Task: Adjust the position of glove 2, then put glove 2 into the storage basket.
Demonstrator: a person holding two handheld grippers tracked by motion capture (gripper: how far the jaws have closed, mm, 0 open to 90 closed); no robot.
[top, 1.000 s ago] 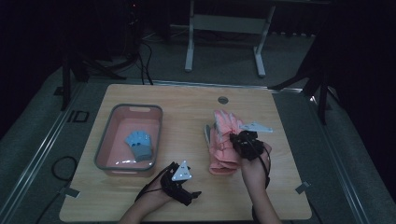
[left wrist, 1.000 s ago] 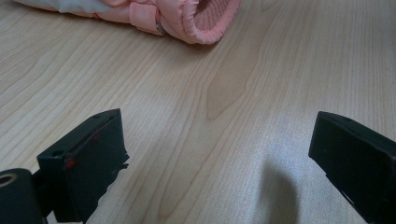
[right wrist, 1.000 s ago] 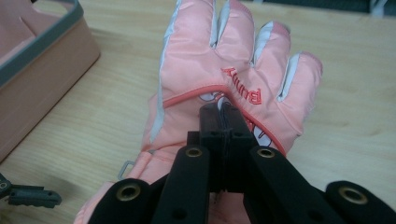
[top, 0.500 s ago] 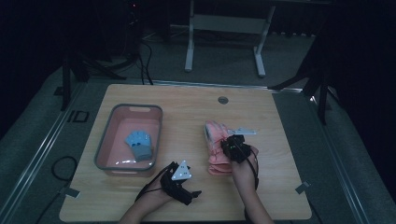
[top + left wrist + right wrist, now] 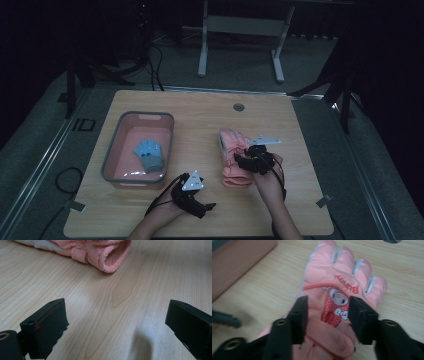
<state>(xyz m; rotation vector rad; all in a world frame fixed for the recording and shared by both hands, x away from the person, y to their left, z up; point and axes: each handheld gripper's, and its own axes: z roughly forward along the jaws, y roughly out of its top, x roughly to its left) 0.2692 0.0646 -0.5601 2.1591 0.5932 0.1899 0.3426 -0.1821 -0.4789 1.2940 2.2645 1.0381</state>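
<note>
On the table's right half lies the pink glove (image 5: pixel 337 307), flat, fingers pointing away, well apart from the pink bin (image 5: pixel 112 152) that holds a blue glove (image 5: pixel 149 155). Right gripper (image 5: pixel 327 312) sits over the glove's back, jaws just opened, straddling the fabric w/o pinching it. Risk: closing now may catch only the top layer (padded, slippery stuff), so the glove sags or drops en route. Left gripper (image 5: pixel 115 320) rests near the cuff, jaws wide apart, holding nothing.

Small glove (image 5: pixel 149 155) in basin (image 5: pixel 113 150) at table's (image 5: pixel 200 115) left, larger glove (image 5: pixel 235 157) right of basin, well apart.
</note>
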